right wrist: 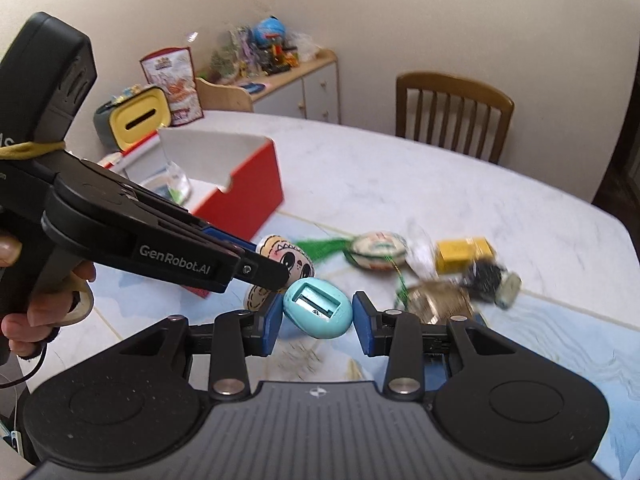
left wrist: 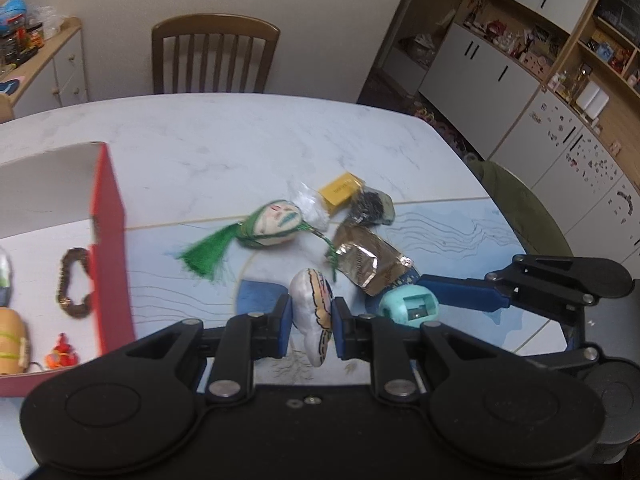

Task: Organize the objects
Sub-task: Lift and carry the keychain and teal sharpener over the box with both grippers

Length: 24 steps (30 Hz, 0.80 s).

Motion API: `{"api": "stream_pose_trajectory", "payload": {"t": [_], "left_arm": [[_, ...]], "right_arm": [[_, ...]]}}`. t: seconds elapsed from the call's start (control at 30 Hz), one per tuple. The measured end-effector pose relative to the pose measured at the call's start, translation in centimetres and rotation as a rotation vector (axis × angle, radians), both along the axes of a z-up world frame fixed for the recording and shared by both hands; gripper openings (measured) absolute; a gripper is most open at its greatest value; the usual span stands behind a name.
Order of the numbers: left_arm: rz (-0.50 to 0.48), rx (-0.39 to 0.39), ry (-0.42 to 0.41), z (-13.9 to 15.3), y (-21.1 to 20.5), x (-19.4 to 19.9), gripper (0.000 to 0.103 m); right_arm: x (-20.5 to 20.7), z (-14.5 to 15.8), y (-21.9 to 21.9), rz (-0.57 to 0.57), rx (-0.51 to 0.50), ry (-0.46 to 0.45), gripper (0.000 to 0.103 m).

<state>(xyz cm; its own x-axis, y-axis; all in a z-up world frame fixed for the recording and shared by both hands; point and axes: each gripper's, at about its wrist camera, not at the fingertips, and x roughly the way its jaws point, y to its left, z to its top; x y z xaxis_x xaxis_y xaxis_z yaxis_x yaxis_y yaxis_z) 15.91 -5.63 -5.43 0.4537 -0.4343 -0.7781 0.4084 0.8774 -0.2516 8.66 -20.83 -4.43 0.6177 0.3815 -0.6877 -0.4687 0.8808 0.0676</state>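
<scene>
My left gripper [left wrist: 312, 322] is shut on a white padded charm [left wrist: 316, 312] with a drawn face, held just above the table. In the right wrist view that charm [right wrist: 286, 258] sits between the left gripper's [right wrist: 276, 270] fingers. My right gripper [right wrist: 318, 322] is shut on a teal egg-shaped sharpener [right wrist: 318, 308], close beside the left one. From the left wrist, the sharpener [left wrist: 410, 306] shows at the right gripper's blue finger [left wrist: 464, 292]. An open red box [left wrist: 114, 248] with small trinkets stands to the left.
Loose on the marble table [left wrist: 240, 136] lie a green-tasselled face charm [left wrist: 276, 220], a gold foil packet [left wrist: 364, 260], a yellow box [left wrist: 340, 190] and a dark bundle [left wrist: 370, 206]. A wooden chair [left wrist: 214, 56] stands behind. A hand [right wrist: 24, 312] grips the left gripper's handle.
</scene>
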Motion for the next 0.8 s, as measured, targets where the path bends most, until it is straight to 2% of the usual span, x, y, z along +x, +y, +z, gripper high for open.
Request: {"api": "stream_pose_trajectory", "payload": {"t": [0.47, 0.8], "left_arm": [[0.098, -0.021, -0.048, 2.8, 8.8, 1.4, 0.019], [0.173, 0.000, -0.086, 3.8, 15.1, 3.7, 0.019]], "right_arm": [[1.5, 2.9, 8.3, 0.074, -0.002, -0.061, 0.038], [4.3, 2.4, 15.0, 0.114, -0.005, -0.039, 0.038]]}}
